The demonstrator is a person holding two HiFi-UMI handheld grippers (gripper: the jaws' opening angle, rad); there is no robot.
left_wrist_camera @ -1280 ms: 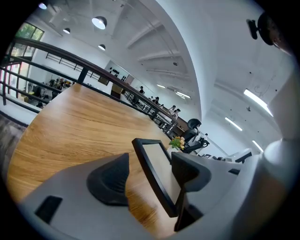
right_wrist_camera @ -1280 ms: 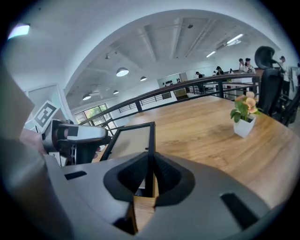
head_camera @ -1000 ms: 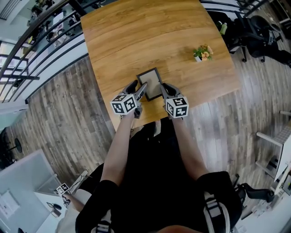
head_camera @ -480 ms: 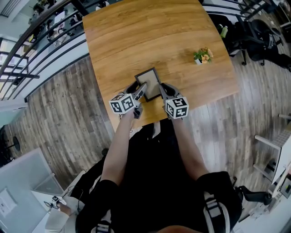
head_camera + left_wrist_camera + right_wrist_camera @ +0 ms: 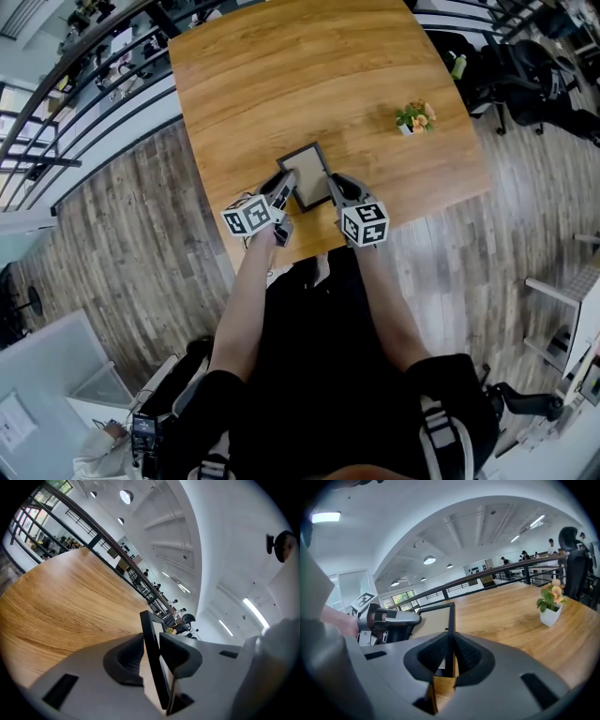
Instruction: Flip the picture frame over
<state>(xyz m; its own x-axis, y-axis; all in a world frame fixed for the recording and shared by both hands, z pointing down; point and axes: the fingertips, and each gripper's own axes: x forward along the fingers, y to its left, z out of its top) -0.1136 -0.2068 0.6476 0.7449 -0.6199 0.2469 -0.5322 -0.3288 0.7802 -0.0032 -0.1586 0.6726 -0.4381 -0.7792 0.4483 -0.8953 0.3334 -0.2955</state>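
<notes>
Picture frame [image 5: 307, 175] clamped by right gripper [image 5: 333, 184], angled downward

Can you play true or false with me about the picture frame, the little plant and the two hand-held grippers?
1. The picture frame is near the edge of the table closest to the person. True.
2. The potted plant stands on the picture frame. False: it stands on the bare table, well apart from the frame, toward the person's right.
3. The right hand-held gripper is shut on one edge of the picture frame. True.
4. Only one hand-held gripper is at the picture frame. False: the left hand-held gripper is there too, its jaws closing with the frame's other edge between them.
</notes>
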